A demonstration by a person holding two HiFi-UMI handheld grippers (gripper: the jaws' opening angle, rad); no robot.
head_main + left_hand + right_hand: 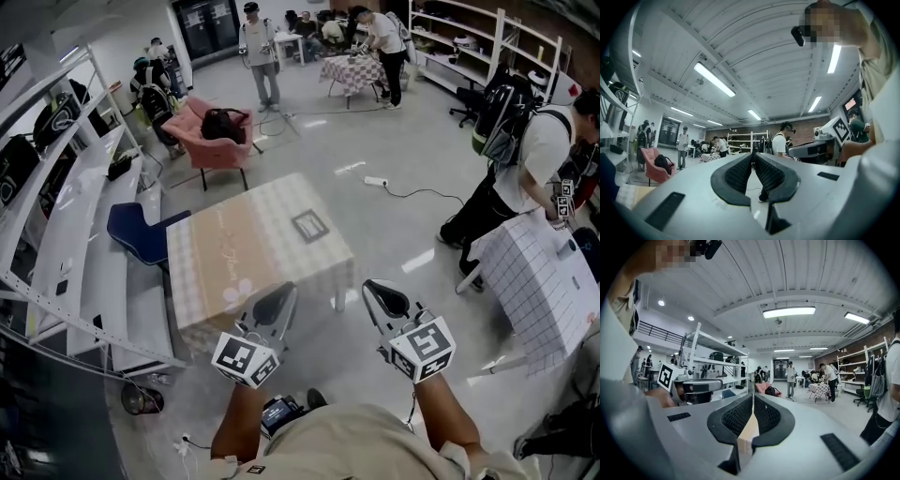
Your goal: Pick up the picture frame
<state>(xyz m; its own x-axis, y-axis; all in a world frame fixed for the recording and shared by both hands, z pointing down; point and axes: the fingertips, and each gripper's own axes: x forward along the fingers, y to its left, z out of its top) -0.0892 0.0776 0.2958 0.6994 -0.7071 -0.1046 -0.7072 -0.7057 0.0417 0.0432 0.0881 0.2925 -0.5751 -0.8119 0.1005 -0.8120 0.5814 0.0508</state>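
L claw & R claw both pressed together, empty, held up nr the person. Picture frame lies flat on desk, well apart from both.

This is a large open lab or workshop hall where several people work at separate stations. White metal shelving with bags on it runs down the left of the head view, and more shelves stand at the upper right. On the bare grey floor stand small cloth-covered tables: one at the centre, one at the right edge and one at the top. People wearing backpacks stand at them. A power strip and its cable lie on the floor. The right gripper view shows a ribbed ceiling with strip lights.
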